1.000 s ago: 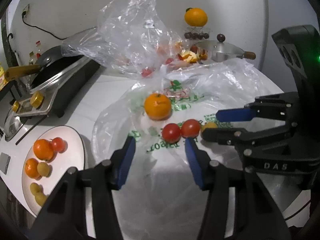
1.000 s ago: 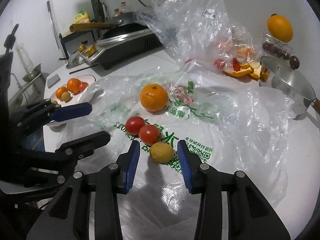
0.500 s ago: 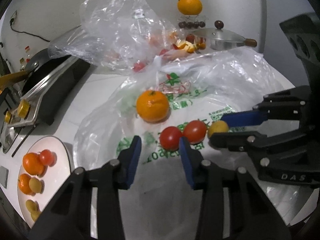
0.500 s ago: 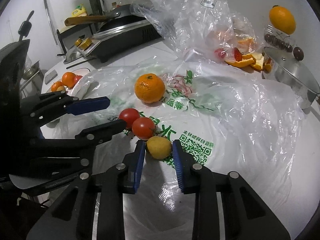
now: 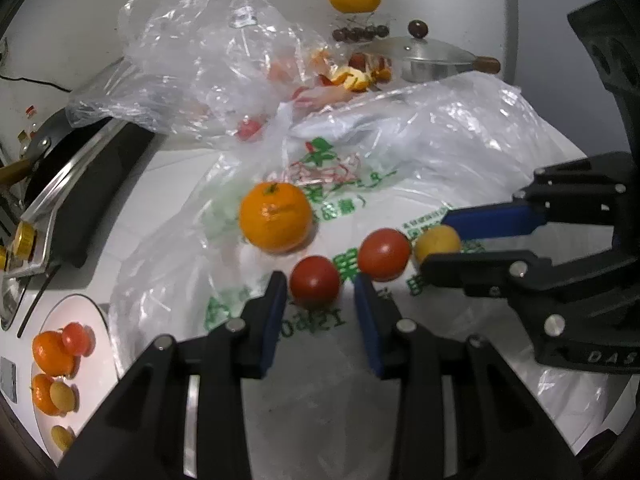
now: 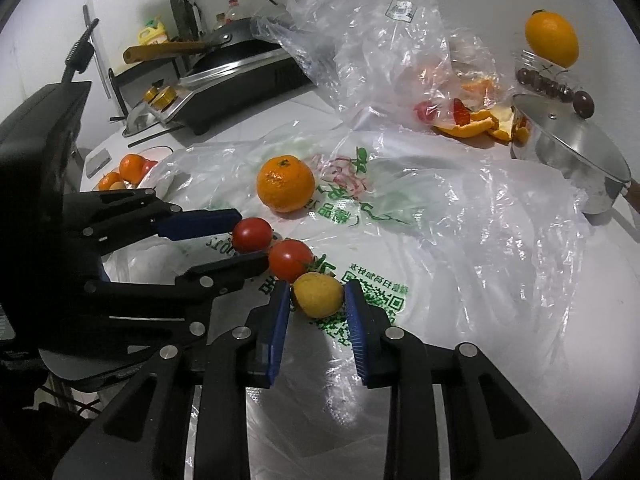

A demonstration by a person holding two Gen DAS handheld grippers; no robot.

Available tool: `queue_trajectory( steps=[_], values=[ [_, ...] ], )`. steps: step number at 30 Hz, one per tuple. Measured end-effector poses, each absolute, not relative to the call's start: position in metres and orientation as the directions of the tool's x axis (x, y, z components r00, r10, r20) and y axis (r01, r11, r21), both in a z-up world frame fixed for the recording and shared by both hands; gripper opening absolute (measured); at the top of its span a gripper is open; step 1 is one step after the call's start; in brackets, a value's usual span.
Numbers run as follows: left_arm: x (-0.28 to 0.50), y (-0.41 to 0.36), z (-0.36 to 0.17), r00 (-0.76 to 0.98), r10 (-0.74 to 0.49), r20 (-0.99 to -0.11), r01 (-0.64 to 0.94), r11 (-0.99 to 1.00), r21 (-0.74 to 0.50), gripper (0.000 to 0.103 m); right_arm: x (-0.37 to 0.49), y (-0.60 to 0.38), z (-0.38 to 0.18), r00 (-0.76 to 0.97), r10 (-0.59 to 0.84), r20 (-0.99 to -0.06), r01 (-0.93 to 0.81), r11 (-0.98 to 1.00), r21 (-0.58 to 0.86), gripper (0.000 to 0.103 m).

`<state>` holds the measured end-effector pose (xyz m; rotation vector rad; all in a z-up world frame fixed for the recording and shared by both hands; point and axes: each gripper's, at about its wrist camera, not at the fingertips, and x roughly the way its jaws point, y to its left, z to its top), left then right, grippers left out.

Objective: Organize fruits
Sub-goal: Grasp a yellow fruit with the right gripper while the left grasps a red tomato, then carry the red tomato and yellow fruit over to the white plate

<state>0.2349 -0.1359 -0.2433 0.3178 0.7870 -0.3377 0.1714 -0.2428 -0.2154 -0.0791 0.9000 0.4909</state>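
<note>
An orange (image 5: 275, 216) (image 6: 285, 183), two tomatoes and a small yellow fruit lie on a flat plastic bag on the table. My left gripper (image 5: 320, 286) is open, its blue pads either side of the nearer tomato (image 5: 315, 280) (image 6: 252, 234). My right gripper (image 6: 317, 294) is open around the yellow fruit (image 6: 319, 294) (image 5: 437, 243), pads close to it. The second tomato (image 5: 384, 254) (image 6: 290, 259) lies between the two. A white plate (image 5: 86, 320) at lower left holds several oranges, a tomato and yellow fruits.
A crumpled clear bag (image 5: 208, 52) with fruit and peel stands behind. A steel pot with lid (image 6: 576, 156) is at the right, an orange (image 6: 552, 38) on a stand above it. A cooktop with a pan (image 6: 236, 72) is at the left.
Both grippers have moved forward. The left pads now flank the nearer tomato, and the right pads have narrowed around the yellow fruit.
</note>
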Motion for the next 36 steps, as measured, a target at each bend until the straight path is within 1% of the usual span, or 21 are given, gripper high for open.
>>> queue_trajectory(
  steps=[1,3,13,26,36],
  values=[
    [0.235,-0.137,-0.243,0.657,-0.180,-0.732,0.413,0.899,0.149,0.035,0.171,-0.243,-0.215,0.521,0.377,-0.766,-0.441,0.887,0.137,0.030],
    [0.237,-0.138,-0.244,0.650,-0.189,-0.736,0.420,0.896,0.141,0.026,0.171,-0.243,-0.214,0.523,0.378,-0.764,-0.441,0.887,0.137,0.030],
    [0.228,-0.134,-0.238,0.643,-0.222,-0.733,0.426,0.899,0.102,0.026,0.166,-0.243,-0.206,0.541,0.369,-0.756,-0.439,0.890,0.121,0.030],
    [0.194,-0.117,-0.205,0.683,-0.269,-0.679,0.413,0.909,0.055,0.026,0.145,-0.231,-0.181,0.578,0.354,-0.735,-0.449,0.890,0.076,0.030],
    [0.169,-0.093,-0.182,0.726,-0.268,-0.634,0.376,0.926,0.040,0.026,0.128,-0.213,-0.160,0.600,0.359,-0.715,-0.476,0.878,0.041,0.030]
  ],
)
